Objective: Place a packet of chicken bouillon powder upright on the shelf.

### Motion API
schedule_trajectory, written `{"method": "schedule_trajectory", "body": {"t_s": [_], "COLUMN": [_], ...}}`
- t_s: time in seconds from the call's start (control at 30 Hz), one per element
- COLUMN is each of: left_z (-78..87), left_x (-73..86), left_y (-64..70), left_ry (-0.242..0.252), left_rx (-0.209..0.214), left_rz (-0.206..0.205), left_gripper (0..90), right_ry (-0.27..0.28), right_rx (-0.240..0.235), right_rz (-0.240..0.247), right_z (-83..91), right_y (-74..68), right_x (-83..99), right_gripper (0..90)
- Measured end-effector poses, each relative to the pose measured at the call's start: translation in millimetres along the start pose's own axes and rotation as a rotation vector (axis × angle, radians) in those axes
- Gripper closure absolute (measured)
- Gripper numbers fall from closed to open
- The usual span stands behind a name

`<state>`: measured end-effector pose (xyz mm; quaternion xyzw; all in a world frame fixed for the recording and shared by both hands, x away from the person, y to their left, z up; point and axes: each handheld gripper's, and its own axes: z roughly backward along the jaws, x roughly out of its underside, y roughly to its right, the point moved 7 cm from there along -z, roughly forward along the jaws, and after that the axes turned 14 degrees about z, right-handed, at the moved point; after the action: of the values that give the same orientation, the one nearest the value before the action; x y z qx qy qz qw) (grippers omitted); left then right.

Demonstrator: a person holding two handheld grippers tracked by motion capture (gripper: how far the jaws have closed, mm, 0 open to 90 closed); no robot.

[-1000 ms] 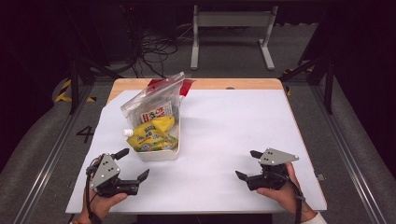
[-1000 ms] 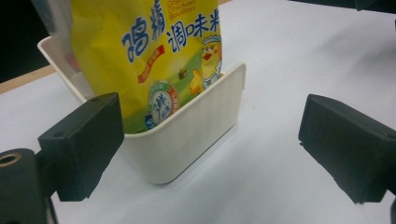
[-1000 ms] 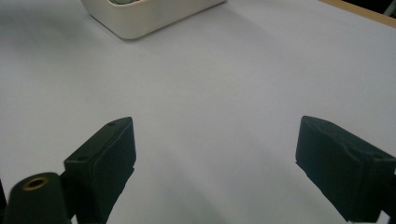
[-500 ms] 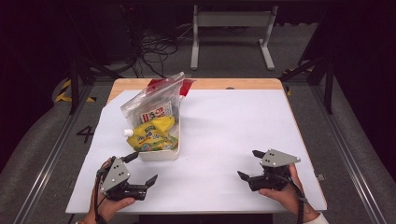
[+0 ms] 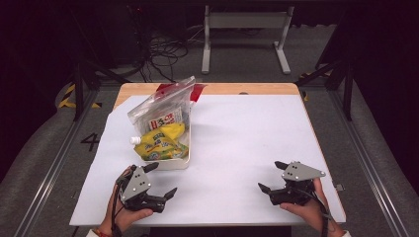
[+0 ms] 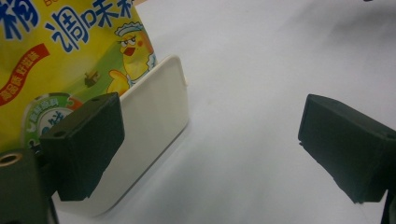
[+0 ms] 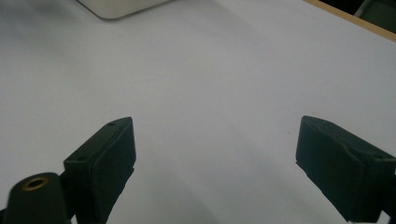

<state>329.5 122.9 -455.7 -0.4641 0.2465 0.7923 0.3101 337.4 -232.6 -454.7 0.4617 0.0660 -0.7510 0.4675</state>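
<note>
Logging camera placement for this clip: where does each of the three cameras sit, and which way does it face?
High view: above the person's side, looking forward and down on the table; both hands, left gripper and right gripper enter at the bottom.
Left gripper view: rides the left gripper, facing the white tray and yellow pouch; its two open fingers show.
Right gripper view: rides the right gripper, facing bare tabletop; open fingers show.
Shared: the white tray appears in all three.
</note>
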Motion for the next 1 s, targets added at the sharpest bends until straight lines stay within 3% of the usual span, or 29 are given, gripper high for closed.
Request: {"method": "schedule_trajectory", "body": {"t_s": [0.77,1.0], "left_z": [-48.9,-55.3], "left_x": [14.1,14.5], "left_y": [21.9,24.2], "left_ry": [-0.146,-0.171], "left_rx": [0.128,0.142], "left_rz": [-0.058,-0.074], "left_gripper": [7.8,7.8], "right_ry": [-0.048,-0.060], "right_rx": [0.030,0.042], "right_rz": [-0.011,-0.015], "right_z": [9.5,10.2], "right_y": [-3.2,-5.3], "right_x": [37.4,43.7], "right_gripper": [11.6,11.6]}}
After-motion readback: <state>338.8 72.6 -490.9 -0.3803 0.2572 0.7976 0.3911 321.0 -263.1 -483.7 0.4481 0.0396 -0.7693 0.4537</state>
